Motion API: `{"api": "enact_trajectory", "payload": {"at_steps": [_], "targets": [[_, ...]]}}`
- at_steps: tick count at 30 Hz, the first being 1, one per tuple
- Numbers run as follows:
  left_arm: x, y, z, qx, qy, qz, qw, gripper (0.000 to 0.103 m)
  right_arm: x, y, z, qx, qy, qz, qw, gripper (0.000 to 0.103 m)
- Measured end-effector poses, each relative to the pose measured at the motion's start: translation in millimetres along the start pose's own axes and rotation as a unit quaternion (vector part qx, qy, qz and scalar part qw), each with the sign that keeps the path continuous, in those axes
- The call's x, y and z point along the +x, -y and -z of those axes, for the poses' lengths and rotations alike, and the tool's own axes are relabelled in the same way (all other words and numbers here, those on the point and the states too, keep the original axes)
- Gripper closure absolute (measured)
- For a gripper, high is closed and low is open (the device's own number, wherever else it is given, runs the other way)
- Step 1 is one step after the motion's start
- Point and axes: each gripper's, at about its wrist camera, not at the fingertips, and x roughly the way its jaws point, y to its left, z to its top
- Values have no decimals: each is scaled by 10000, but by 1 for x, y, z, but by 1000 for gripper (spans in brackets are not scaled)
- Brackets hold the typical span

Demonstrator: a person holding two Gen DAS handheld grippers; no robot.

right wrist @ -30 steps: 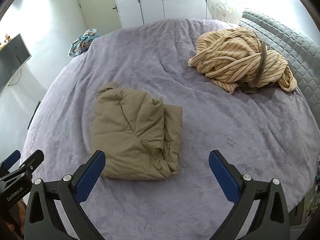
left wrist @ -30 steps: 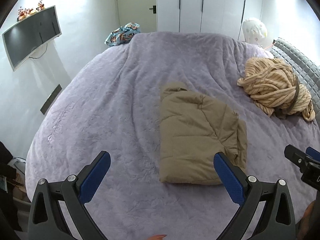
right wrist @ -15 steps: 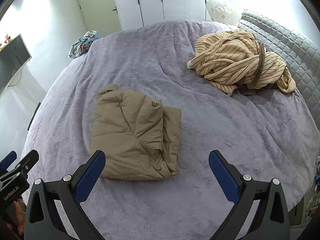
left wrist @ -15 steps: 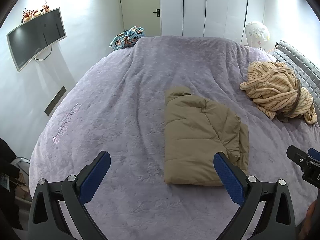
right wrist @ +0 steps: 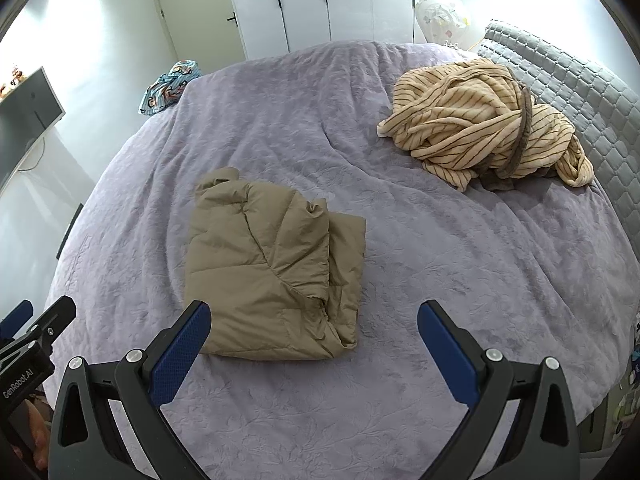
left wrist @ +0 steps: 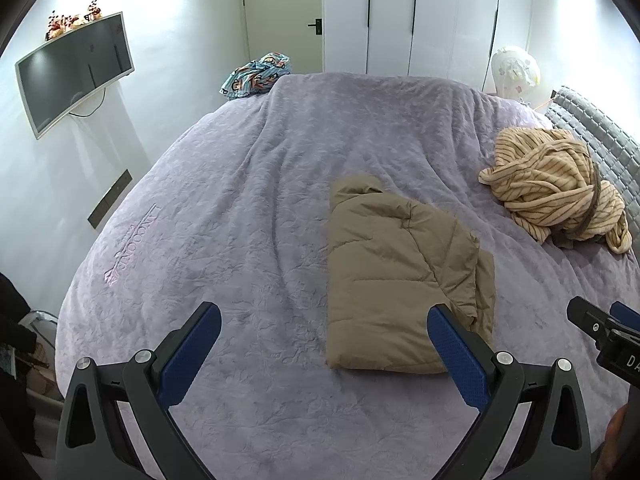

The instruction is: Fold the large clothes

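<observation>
A tan puffer jacket (left wrist: 400, 276) (right wrist: 272, 276) lies folded into a rough rectangle on the purple bedspread (left wrist: 248, 208) (right wrist: 460, 264). A crumpled beige striped garment (left wrist: 556, 188) (right wrist: 484, 124) sits in a heap near the headboard. My left gripper (left wrist: 324, 340) is open and held above the near edge of the bed, short of the jacket and holding nothing. My right gripper (right wrist: 314, 336) is also open and empty, hovering just in front of the jacket's near edge. Each gripper shows at the edge of the other's view.
A grey quilted headboard (right wrist: 568, 84) runs along the right side. A patterned blue cloth (left wrist: 256, 76) (right wrist: 168, 86) lies at the far corner of the bed. A wall-mounted TV (left wrist: 76, 72) hangs on the left. White wardrobe doors (left wrist: 412, 16) stand behind the bed.
Both grippers have drawn back and risen a little, so the jacket sits slightly farther off. The clothes have not moved and both grippers stay open.
</observation>
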Motion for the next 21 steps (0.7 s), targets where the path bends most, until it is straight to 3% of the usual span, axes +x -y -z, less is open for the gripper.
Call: {"api": "enact_trajectory", "payload": {"at_steps": [21], "targets": [[5, 1, 0, 4, -57, -11, 10000, 0, 2, 0, -3, 0, -26, -7, 10000, 0]]}}
